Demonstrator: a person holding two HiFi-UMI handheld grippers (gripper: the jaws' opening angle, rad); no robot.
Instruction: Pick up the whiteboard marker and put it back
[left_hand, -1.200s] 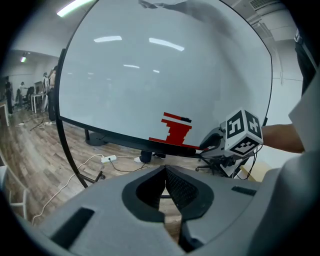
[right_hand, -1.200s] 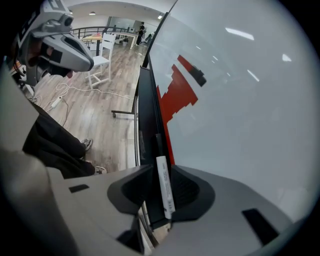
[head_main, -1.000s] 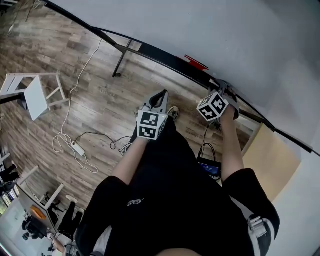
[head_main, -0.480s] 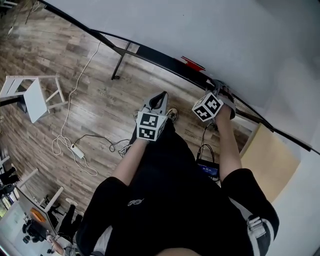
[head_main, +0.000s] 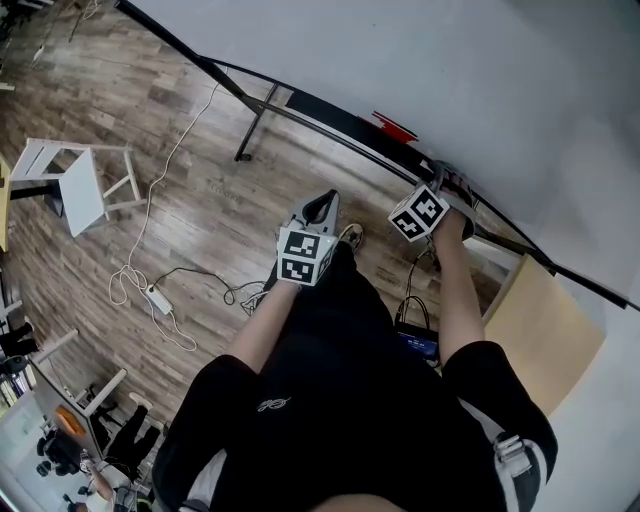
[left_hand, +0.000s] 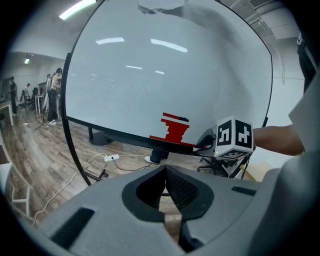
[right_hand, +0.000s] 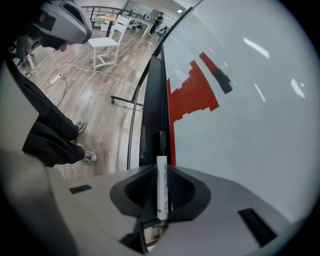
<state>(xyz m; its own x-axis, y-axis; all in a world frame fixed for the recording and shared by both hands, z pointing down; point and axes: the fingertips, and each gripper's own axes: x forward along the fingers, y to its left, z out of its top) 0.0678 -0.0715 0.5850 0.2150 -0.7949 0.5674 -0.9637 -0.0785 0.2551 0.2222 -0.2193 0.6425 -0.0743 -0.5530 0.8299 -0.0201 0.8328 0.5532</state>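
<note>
Whiteboard marker (right_hand: 161, 187), a slim white plastic barrel with a black cap, was found clamped between the ribbed pads of the right gripper (right_hand: 161, 169). It was lined up over the long black tray ledge (right_hand: 151, 110) at the foot of the large glossy white whiteboard (right_hand: 250, 130). The capped end was pointed along the ledge towards a red stepped shape (right_hand: 192, 95) fixed to the board. Whether the barrel was resting on the ledge or was already lifted clear could not be told.

The grasp was judged to be made. The lift away and the setting back onto the ledge were judged to be left.

The left gripper (left_hand: 165, 170) was held well apart from the board, above the brown wood-plank floor (head_main: 180, 200). Its jaws were pressed together with nothing between them.

Against the frame of a second before, the right jaws had just been closing onto the marker. In the head view the right gripper was seen at the same spot on the ledge, only slightly rolled. The left gripper's place was little altered.
</note>
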